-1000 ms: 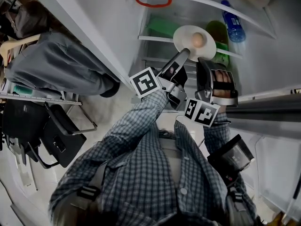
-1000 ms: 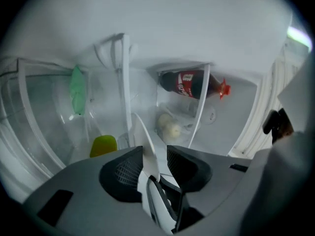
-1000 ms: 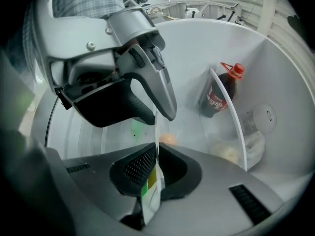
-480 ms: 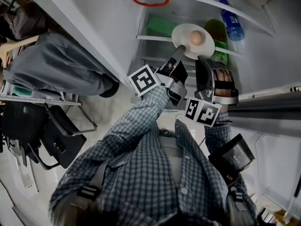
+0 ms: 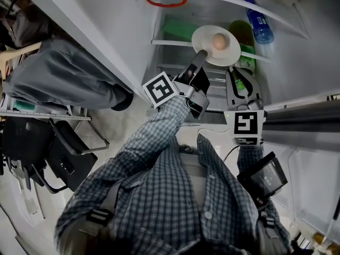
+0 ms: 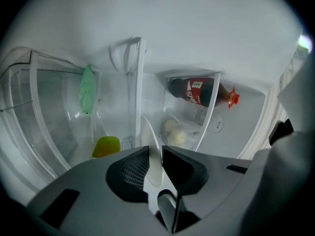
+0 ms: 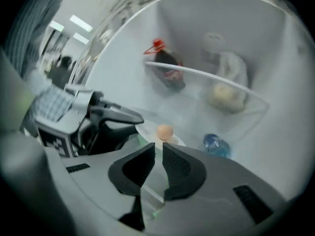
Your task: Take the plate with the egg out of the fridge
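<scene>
Left gripper (image 5: 200, 55) jaws have just been closing and now clench the near rim of the plate (image 5: 203, 35), egg (image 5: 219, 41) on it, at the front of the fridge shelf (image 5: 171, 43), just left of the green bottle (image 5: 243, 33). Right gripper (image 5: 240, 83) has rolled over and come off the plate; its jaws are a slit apart with nothing in them. Judged: the left alone carries it now, so the pull-out rides on one rim pinch and the egg could roll.

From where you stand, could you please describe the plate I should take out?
Look inside the open fridge, just left of the blue bottle. The plate is round and white, the only thing there carrying a single brown egg.
</scene>
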Tool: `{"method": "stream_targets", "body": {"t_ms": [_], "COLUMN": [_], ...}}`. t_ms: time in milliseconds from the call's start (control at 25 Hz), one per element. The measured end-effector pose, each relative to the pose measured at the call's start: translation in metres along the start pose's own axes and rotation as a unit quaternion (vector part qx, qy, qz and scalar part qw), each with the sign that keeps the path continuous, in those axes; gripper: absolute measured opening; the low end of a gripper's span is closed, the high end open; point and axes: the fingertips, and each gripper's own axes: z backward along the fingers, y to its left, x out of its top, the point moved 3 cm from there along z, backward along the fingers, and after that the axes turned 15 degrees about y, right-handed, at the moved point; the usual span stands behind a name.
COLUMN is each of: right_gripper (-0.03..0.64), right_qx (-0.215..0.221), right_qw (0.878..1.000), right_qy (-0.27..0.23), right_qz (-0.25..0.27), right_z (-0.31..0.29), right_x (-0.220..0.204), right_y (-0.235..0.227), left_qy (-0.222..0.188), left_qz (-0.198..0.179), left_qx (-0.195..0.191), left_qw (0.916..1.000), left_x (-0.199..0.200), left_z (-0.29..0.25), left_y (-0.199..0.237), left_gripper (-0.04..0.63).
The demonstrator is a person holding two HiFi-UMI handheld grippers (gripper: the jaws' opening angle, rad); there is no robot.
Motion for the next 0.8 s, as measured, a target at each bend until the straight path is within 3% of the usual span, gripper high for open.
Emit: {"method": "stream_targets", "body": {"t_ms": [80,120,160,240,280,320,560,720,800], "right_gripper": [0.053,0.067,0.075,0.087,0.091,0.091,0.092,0.092,0.092], "right_qx": [0.072,0.105,0.135,0.184,0.200,0.211,0.252,0.267,0.273], "right_qw": [0.987,0.971,0.947,0.887,0.859,0.838,0.769,0.734,0.724], "right_qy": [-0.032,-0.050,-0.069,-0.101,-0.111,-0.118,-0.126,-0.135,-0.140], "right_qz": [-0.139,-0.209,-0.282,-0.412,-0.459,-0.490,-0.574,-0.610,-0.618], "right_z": [0.003,0.004,0.003,0.001,-0.001,-0.004,-0.023,-0.032,-0.034], "right_x": [-0.003,-0.005,-0.009,-0.018,-0.021,-0.023,-0.034,-0.037,-0.035], "right_y": [-0.011,-0.017,-0.023,-0.033,-0.038,-0.042,-0.048,-0.047,-0.048], "left_qy": [0.001,0.001,0.000,0.000,0.000,0.000,0.004,0.007,0.008], "left_qz": [-0.002,-0.002,-0.002,-0.002,-0.003,-0.003,-0.007,-0.011,-0.012], "left_qx": [-0.001,-0.002,-0.002,-0.002,-0.002,-0.001,-0.002,0.002,0.003], "left_qw": [1.0000,1.0000,1.0000,1.0000,1.0000,1.0000,1.0000,0.9999,0.9999], "left_x": [0.000,0.000,0.001,0.001,0.001,0.001,0.000,-0.001,-0.001], "left_z": [0.000,0.000,0.000,0.000,0.000,0.000,0.000,0.000,0.000], "left_y": [0.000,0.001,0.001,0.001,0.001,0.002,0.002,0.003,0.003], "left_gripper": [0.091,0.091,0.091,0.091,0.091,0.091,0.087,0.083,0.083]}}
